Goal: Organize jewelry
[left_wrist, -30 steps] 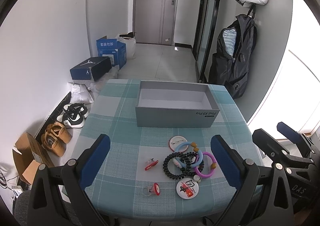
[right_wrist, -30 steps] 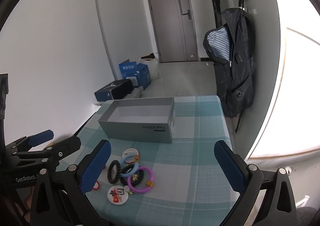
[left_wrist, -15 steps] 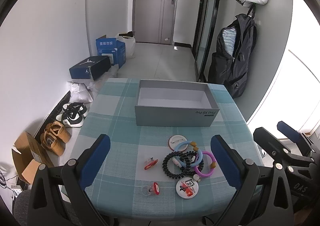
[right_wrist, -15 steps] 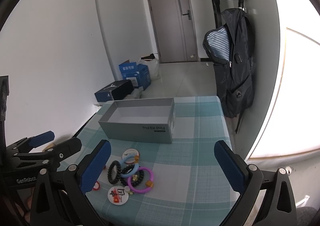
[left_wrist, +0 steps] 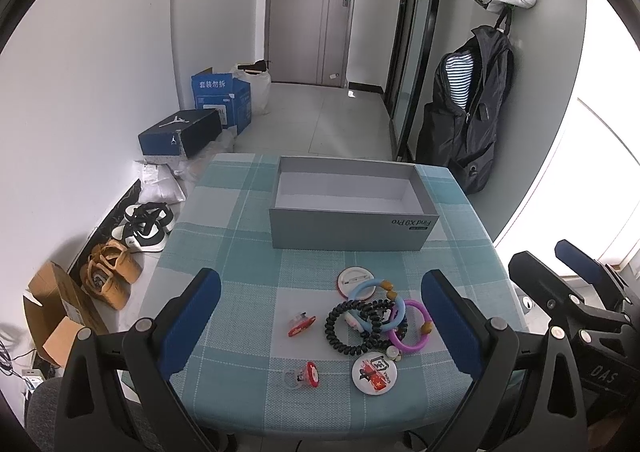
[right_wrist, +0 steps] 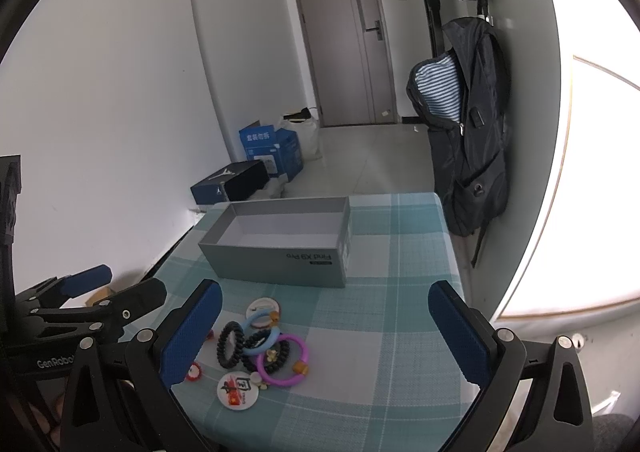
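Note:
An open grey box (left_wrist: 352,230) stands empty at the far middle of the checked table; it also shows in the right wrist view (right_wrist: 280,262). In front of it lies a pile of jewelry: a black coil band (left_wrist: 340,326), a blue ring (left_wrist: 366,288), a purple ring (left_wrist: 412,344), a round badge (left_wrist: 372,370), a red clip (left_wrist: 301,323) and a red-and-clear ring (left_wrist: 304,375). The same pile shows in the right wrist view (right_wrist: 264,348). My left gripper (left_wrist: 320,328) is open and empty above the pile. My right gripper (right_wrist: 326,336) is open and empty to its right.
The teal checked table (left_wrist: 224,252) fills the lower view. Shoes (left_wrist: 146,224) and boxes (left_wrist: 180,136) lie on the floor to the left. A black backpack (left_wrist: 464,124) hangs on the right wall. The other gripper (left_wrist: 568,292) sits at the table's right edge.
Both views have shifted only slightly; the left gripper has drawn back a little. Nothing on the table has moved and both grippers remain open.

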